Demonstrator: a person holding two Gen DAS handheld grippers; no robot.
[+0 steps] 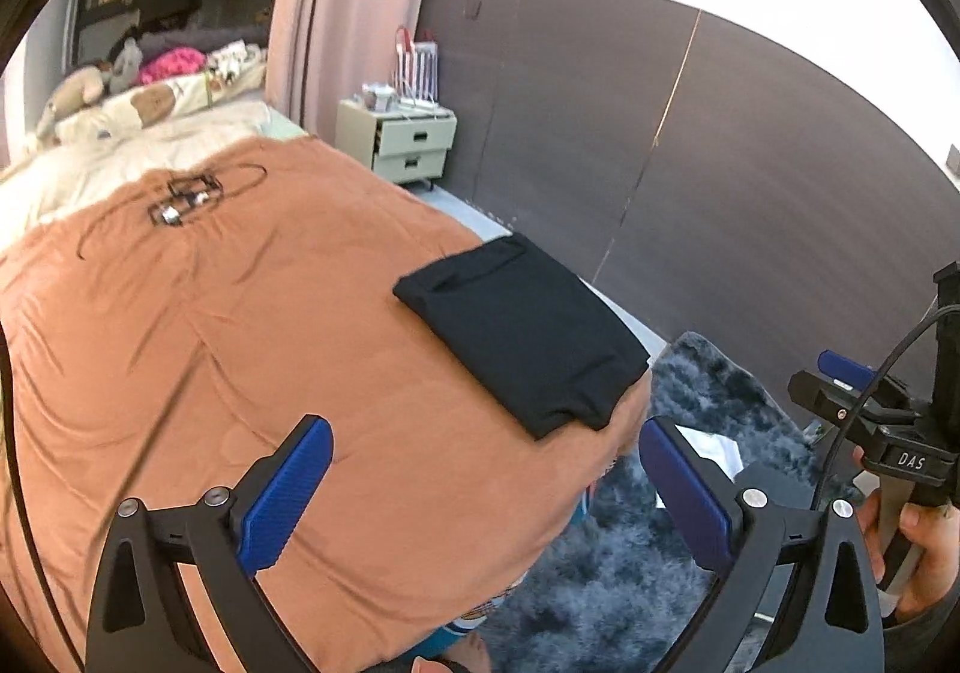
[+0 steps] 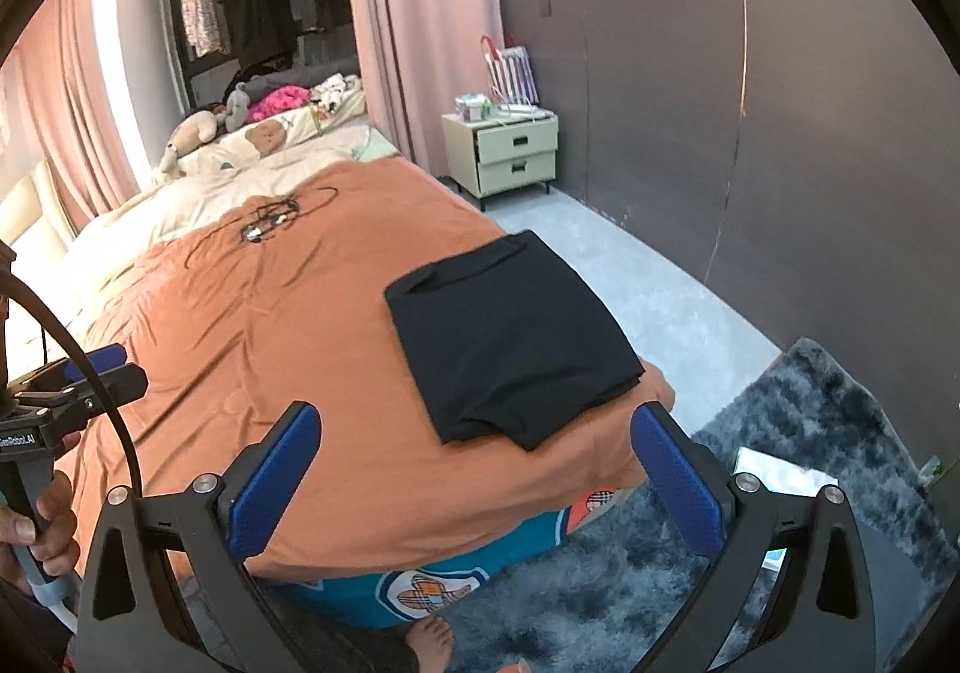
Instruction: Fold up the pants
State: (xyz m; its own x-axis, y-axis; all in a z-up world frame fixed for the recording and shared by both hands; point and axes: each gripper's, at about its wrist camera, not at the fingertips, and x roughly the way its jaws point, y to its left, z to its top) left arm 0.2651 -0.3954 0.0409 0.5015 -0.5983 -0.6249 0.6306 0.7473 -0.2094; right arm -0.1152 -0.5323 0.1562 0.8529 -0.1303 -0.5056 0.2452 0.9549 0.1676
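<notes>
The black pants [image 1: 522, 343] lie folded into a compact rectangle near the right corner of the orange bedspread [image 1: 240, 373]. In the right wrist view the same pants [image 2: 510, 337] sit just ahead of the fingers. My left gripper [image 1: 480, 487] hovers above and short of the pants, open wide, nothing between its blue pads. My right gripper [image 2: 474, 481] is likewise open and empty, held back from the bed's foot edge. The right gripper also shows at the edge of the left wrist view [image 1: 864, 403], and the left gripper at the left of the right wrist view [image 2: 90, 379].
A tangle of black cable with a small device [image 2: 270, 220] lies mid-bed. A beige nightstand [image 2: 510, 151] stands by the dark wall panel. A shaggy grey rug [image 2: 810, 433] covers the floor at the bed's foot. A person's bare foot [image 2: 429, 640] stands below the bed edge.
</notes>
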